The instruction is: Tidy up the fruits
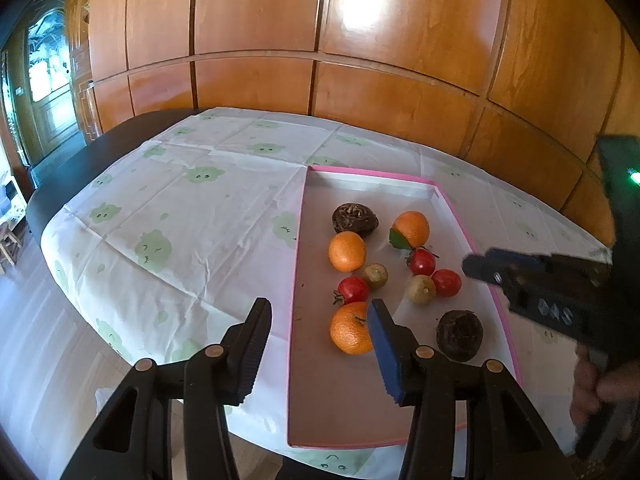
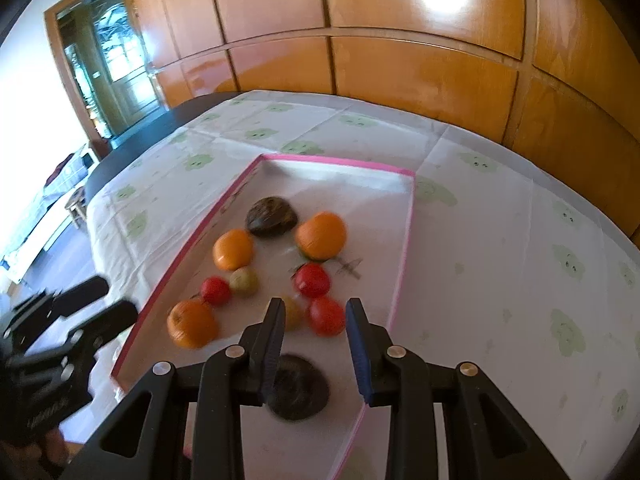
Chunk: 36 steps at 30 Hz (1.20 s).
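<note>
Over the pink-rimmed tray (image 1: pixel 298 280) on the cloud-print tablecloth (image 1: pixel 180 208), I hold both tongs with nothing in them. My left gripper (image 1: pixel 320 312) gapes wide at the tray's near left edge, its blue pad just in front of the nearest orange (image 1: pixel 348 330). My right gripper (image 2: pixel 316 312) is parted too, hanging above a dark brown fruit (image 2: pixel 298 390) and a red one (image 2: pixel 326 316).

All the fruit lies inside the tray: three oranges, three red ones, two small green-brown ones (image 1: pixel 421 289) and two dark ones, mixed loosely and not grouped by kind. If sorting by kind is meant, I judge most of that remains; if gathering them into the tray is the aim, they already lie there.
</note>
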Each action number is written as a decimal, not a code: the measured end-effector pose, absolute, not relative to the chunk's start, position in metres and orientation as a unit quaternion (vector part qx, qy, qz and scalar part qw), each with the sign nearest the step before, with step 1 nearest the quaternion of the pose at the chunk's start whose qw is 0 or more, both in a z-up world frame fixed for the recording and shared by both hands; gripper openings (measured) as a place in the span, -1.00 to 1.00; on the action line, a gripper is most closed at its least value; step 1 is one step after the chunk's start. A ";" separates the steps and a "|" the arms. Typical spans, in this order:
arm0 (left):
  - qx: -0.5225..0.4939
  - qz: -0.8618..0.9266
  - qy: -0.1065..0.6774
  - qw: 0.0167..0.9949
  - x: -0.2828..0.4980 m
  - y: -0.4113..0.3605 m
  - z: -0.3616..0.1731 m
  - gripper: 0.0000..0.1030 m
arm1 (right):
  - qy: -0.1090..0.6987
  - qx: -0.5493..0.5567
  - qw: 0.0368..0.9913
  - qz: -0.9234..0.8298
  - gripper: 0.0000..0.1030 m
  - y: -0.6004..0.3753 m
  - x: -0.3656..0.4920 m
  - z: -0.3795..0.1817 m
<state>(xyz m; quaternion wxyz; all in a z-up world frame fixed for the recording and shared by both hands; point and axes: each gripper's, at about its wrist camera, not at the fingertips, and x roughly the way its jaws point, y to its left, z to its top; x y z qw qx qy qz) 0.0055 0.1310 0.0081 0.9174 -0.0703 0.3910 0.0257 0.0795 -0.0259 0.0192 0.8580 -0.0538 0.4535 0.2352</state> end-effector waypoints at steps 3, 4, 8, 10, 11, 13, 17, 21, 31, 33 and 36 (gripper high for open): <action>-0.073 0.031 0.390 0.917 0.004 0.134 0.008 0.06 | 0.456 -0.064 0.855 0.240 -0.39 -0.018 0.068 0.014; -0.074 0.033 0.389 0.918 0.004 0.134 0.009 0.07 | 0.455 -0.068 0.855 0.238 -0.39 -0.017 0.066 0.012; -0.072 0.040 0.381 0.921 -0.002 0.135 0.013 0.22 | 0.434 -0.068 0.873 0.211 -0.39 -0.015 0.054 0.012; -0.069 0.044 0.374 0.924 -0.005 0.135 0.015 0.31 | 0.418 -0.062 0.885 0.196 -0.39 -0.017 0.048 0.016; -0.068 0.046 0.372 0.925 -0.006 0.135 0.016 0.34 | 0.414 -0.061 0.888 0.192 -0.39 -0.018 0.046 0.018; -0.066 0.047 0.368 0.926 -0.008 0.134 0.018 0.38 | 0.400 -0.059 0.897 0.179 -0.39 -0.021 0.040 0.022; -0.064 0.048 0.362 0.929 -0.015 0.130 0.020 0.49 | 0.388 -0.046 0.906 0.160 -0.39 -0.030 0.028 0.029; -0.062 0.050 0.356 0.931 -0.020 0.126 0.021 0.65 | 0.383 -0.038 0.912 0.140 -0.35 -0.036 0.018 0.031; -0.060 0.064 0.345 0.934 -0.032 0.120 0.022 0.99 | 0.374 -0.039 0.920 0.114 -0.29 -0.047 0.004 0.032; -0.061 0.063 0.344 0.935 -0.033 0.120 0.023 0.99 | 0.374 -0.041 0.920 0.115 -0.29 -0.046 0.004 0.032; -0.061 0.062 0.347 0.934 -0.033 0.119 0.023 0.99 | 0.375 -0.042 0.919 0.116 -0.29 -0.046 0.003 0.031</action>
